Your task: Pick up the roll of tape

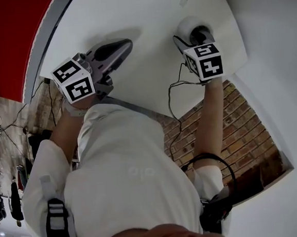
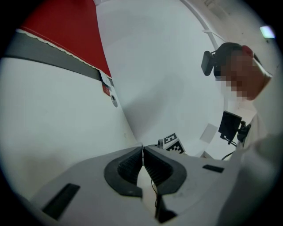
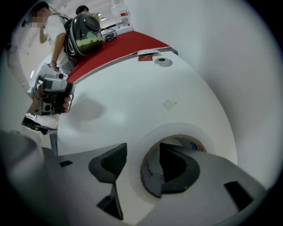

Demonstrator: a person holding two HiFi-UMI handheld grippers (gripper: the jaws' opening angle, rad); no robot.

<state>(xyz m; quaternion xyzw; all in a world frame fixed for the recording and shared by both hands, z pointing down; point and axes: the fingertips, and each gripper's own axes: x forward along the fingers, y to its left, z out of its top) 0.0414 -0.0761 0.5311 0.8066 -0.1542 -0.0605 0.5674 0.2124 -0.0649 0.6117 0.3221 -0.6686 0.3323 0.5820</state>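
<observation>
A white roll of tape (image 3: 185, 130) with a brown cardboard core lies flat on the round white table (image 3: 132, 88), near its right edge. My right gripper (image 3: 142, 157) is open and straddles the roll's near wall, with one jaw inside the core hole and the other outside. From the head view the roll (image 1: 187, 25) shows just past the right gripper (image 1: 199, 34). My left gripper (image 1: 125, 44) hovers over the table's left part, away from the roll. Its jaws (image 2: 142, 152) are shut tip to tip with nothing between them.
A small clear scrap (image 3: 169, 104) and a round metal disc (image 3: 162, 62) lie farther out on the table. A red surface (image 3: 119, 44) borders the table. A person with a backpack (image 3: 86, 35) stands beyond it. Brick floor (image 1: 243, 133) lies below the table edge.
</observation>
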